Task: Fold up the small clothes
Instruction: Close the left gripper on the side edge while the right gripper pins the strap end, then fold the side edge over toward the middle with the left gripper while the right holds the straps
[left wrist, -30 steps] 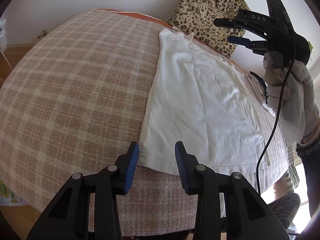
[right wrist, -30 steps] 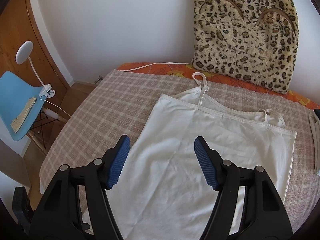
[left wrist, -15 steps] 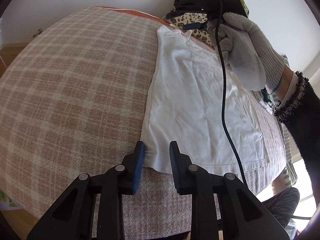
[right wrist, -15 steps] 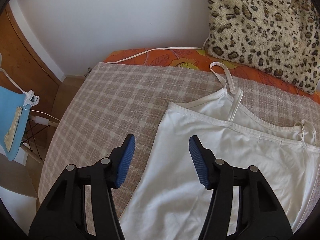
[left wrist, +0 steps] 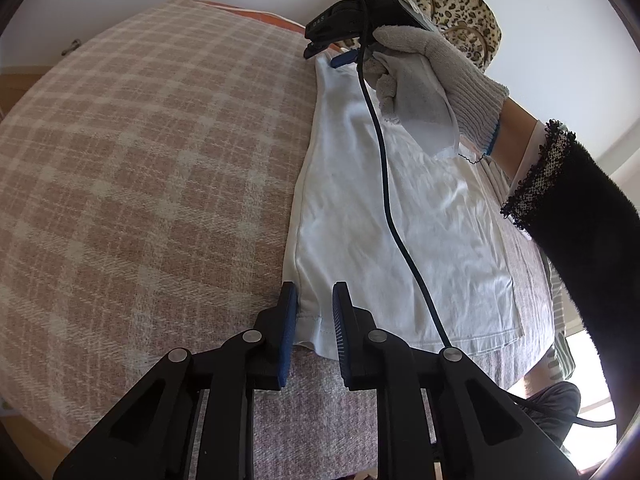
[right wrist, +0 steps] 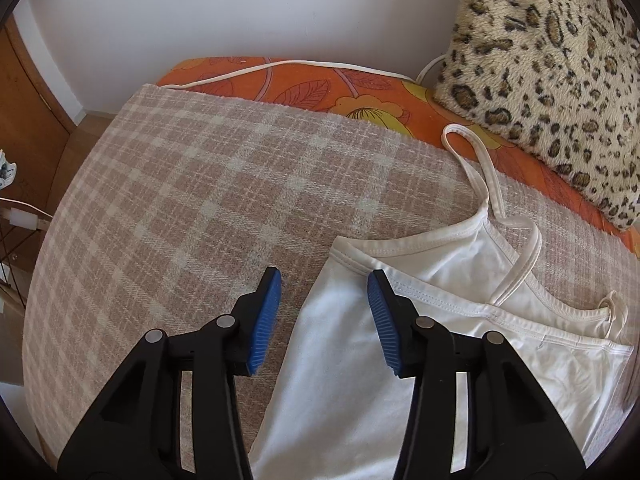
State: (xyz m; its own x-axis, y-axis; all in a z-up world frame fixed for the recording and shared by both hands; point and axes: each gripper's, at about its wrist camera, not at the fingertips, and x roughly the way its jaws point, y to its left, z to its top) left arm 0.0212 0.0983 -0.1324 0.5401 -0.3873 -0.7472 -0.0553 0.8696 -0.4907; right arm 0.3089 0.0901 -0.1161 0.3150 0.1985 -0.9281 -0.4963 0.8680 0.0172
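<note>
Leopard-print plush cushion (right wrist: 560, 80) propped against the white wall, at the head of an orange floral sheet (right wrist: 320, 92) and a pink-beige checked blanket (left wrist: 152, 168). White camisole (left wrist: 400, 220) spread flat on that blanket. Left gripper (left wrist: 314, 312) closing around the hem corner, pads not quite pressing. Right gripper (right wrist: 324, 300), gloved hand (left wrist: 432, 76) behind it, narrowing over the top corner by the strap (right wrist: 480, 168), still parted. Black cable (left wrist: 384, 184) trailing across the cloth.

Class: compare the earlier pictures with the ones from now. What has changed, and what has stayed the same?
The right gripper swung down to the white top's strap-end corner, its jaws closing. The left gripper narrowed around the hem corner; neither visibly pinches yet. The top and the checked blanket lie unchanged.
</note>
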